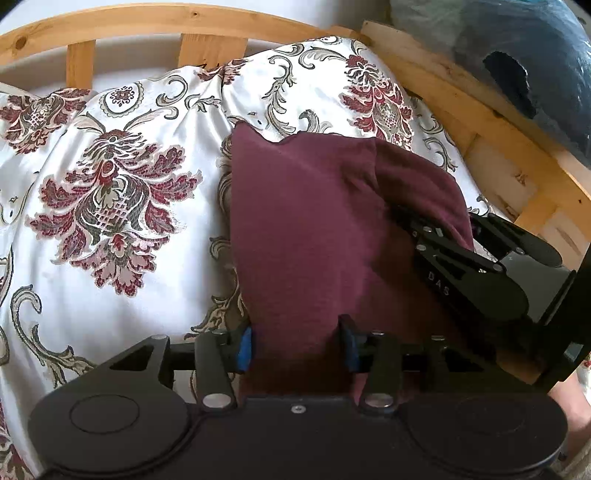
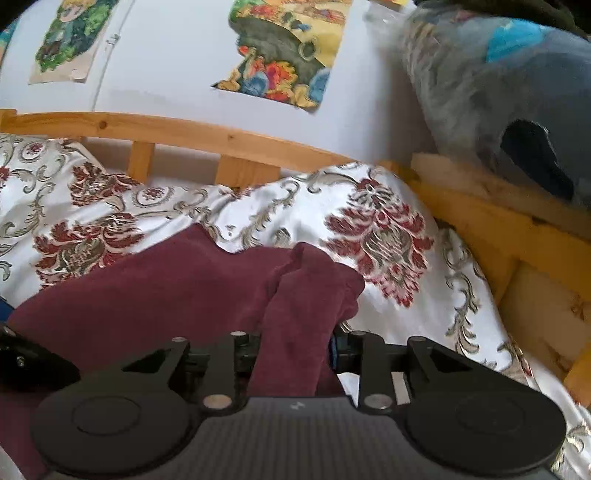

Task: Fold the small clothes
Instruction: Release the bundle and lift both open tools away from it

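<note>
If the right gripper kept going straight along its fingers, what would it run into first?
The right gripper already has the maroon garment bunched between its jaws, so that comes first. Past the cloth, probably the patterned bedspread, then the wooden bed rail, though depth is hard to judge.

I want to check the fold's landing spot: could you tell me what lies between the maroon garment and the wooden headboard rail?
Only the floral bedspread, lying rumpled between the maroon garment and the wooden headboard rail; both wrist views show it.

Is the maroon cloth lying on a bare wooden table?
No, the maroon cloth lies on a white floral bedspread inside a wooden bed frame.
</note>
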Demonstrator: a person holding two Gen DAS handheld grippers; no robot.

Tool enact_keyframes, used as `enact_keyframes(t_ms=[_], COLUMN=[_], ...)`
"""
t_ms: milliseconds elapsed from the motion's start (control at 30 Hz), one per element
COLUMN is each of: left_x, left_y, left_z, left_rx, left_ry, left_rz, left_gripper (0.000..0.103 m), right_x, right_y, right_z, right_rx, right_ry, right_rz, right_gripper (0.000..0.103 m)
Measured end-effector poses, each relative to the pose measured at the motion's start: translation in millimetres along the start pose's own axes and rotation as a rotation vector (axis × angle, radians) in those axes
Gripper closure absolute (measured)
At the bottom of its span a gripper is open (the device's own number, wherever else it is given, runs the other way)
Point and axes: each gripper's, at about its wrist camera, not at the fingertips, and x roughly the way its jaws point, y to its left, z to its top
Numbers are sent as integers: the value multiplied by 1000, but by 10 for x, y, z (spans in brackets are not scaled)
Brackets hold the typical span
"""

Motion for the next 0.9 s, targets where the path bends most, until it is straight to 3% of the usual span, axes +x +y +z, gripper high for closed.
enact_keyframes(t_ms=[200,367,533,767,900], left_x=[-4,-20,-107,-352,-533], left_y=[5,26,-13,-176,-284], left_z=[8,2,4,7,-14], left_rx=[-34,-81,-82,-6,37], left_ry=[17,26,-1,-101,-152], left_rz=[14,29,85,198,211], left_gripper=[38,19,7,1,1], right_x=[-15,-71,-186,-493,-725], right_y=[-178,-290,-418,-580,-610], right_z=[-60,-51,-45,-22,30], right_rx=[78,131,209,296,319], right_ry=[40,45,36,5,-34], right_rz=[-18,-40,-61,-102,-113], right_gripper=[48,25,6,0,0])
